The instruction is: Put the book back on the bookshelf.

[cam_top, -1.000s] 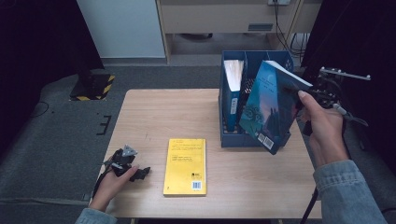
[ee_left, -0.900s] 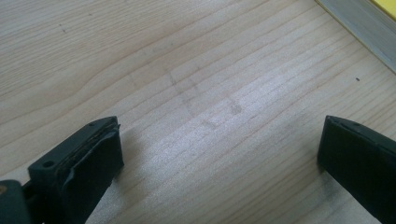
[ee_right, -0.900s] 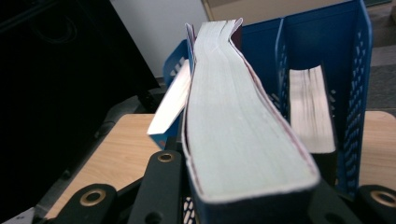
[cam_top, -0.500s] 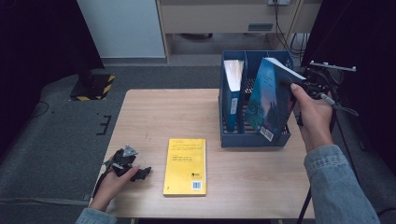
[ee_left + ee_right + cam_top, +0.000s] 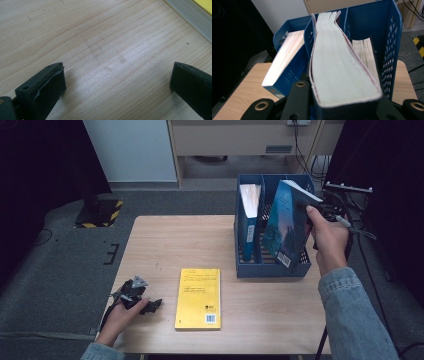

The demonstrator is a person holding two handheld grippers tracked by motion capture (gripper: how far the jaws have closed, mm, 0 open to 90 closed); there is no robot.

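Gripping teal book, cover text illegible.

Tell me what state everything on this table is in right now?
Right gripper: shut on the dark blue book.
Dark blue book: held tilted over the file rack.
File rack: upright on the table, books already inside.
Yellow book: lying flat, closed.
Left gripper: open, resting on the table.

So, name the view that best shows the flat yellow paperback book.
The high view: the flat yellow paperback book lies whole on the wooden table. The left gripper view catches just its corner.
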